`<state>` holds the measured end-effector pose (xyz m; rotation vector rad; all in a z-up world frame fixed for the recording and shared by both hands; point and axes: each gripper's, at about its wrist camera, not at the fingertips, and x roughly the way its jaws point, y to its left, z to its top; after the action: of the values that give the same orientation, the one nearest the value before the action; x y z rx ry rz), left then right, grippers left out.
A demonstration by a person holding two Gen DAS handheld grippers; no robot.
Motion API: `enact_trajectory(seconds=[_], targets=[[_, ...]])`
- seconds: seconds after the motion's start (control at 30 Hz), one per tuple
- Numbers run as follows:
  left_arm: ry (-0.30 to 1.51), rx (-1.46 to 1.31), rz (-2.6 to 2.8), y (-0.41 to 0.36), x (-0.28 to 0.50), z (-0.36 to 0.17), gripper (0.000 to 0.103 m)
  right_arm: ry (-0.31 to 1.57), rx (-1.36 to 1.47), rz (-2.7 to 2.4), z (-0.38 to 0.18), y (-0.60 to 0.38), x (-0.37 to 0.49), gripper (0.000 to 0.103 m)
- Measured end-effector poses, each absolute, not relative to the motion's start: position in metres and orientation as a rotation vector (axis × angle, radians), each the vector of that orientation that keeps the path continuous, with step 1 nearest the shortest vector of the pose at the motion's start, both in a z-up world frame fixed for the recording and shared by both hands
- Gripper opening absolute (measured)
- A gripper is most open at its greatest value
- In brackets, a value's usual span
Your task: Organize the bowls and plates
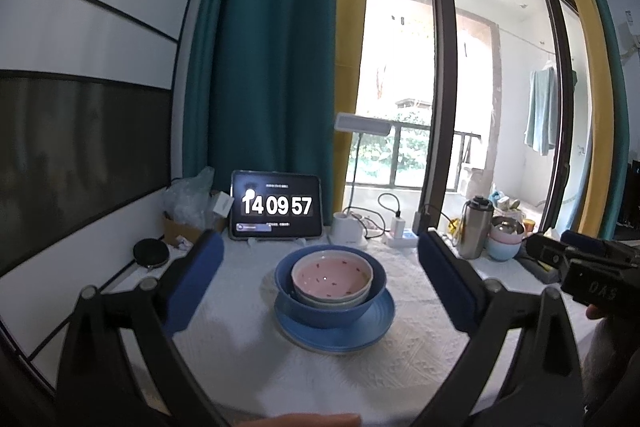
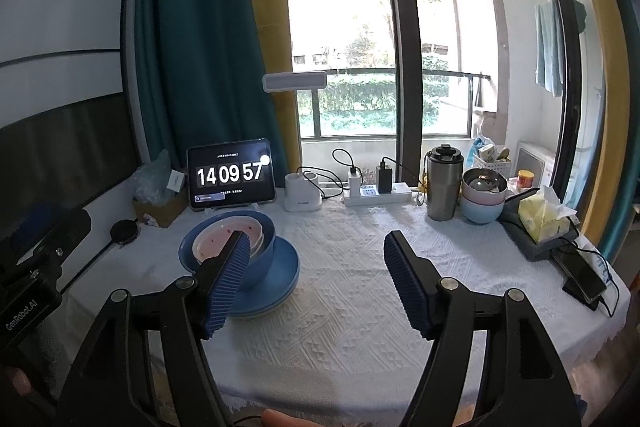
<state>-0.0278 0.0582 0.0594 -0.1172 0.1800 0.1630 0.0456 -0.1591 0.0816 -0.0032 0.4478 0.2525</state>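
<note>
Both pairs of fingers stand spread wide, holding nothing. The pink bowl nests in the blue bowl on the blue plate, likely stacked to save room. The stack sits before the tablet; bare table lies to its right, the near edge free.
</note>
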Motion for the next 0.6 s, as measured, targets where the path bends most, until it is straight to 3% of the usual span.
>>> enact_trajectory(seconds=[0.6], targets=[[0.190,-0.123,0.150,0.0533,-0.0287,0.0599,0.099,0.446,-0.002,0.253,0.0814,-0.1617,0.0465,0.073]])
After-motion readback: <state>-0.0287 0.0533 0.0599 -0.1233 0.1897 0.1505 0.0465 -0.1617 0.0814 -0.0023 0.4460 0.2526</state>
